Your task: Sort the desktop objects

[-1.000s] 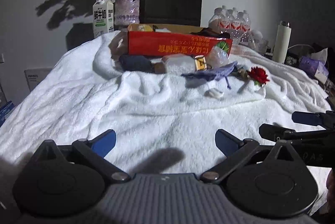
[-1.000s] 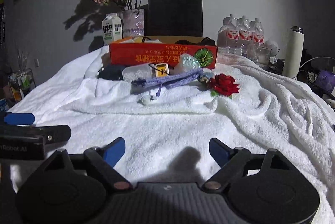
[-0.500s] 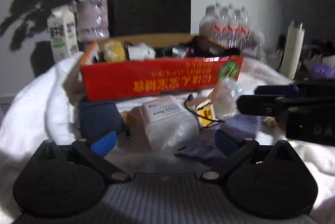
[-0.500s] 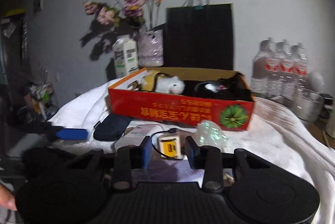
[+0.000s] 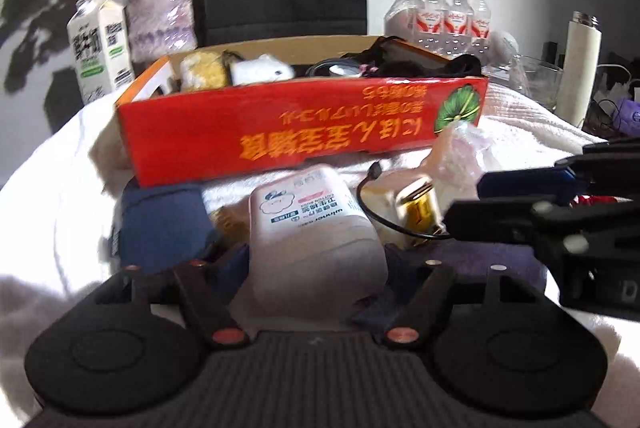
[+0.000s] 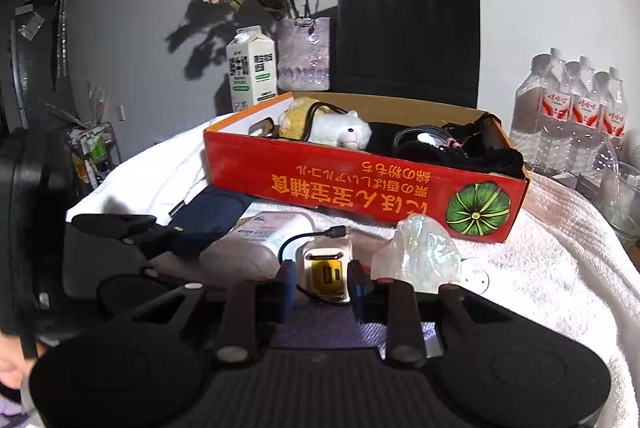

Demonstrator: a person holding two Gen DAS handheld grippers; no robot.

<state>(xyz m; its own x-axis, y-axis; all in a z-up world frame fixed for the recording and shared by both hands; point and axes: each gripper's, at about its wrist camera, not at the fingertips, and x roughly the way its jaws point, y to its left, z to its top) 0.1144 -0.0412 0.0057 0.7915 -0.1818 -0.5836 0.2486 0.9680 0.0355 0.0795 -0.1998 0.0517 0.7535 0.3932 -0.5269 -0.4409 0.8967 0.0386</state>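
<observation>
Two grippers face the red cardboard box [image 6: 360, 184] across the white towel-covered desk [image 6: 560, 268]. Right gripper [image 6: 322, 278]: its jaws have just been closing and now clamp the sides of the white-and-yellow charger block [image 6: 326, 268], which stands just before the box's front wall. Left gripper [image 5: 316, 264]: its jaws have just been closing too, bracketing the white plastic cotton-bud tub [image 5: 312, 224]; whether the pads press it I cannot tell. The tub's long axis runs straight away from the gripper, toward the box.
</observation>
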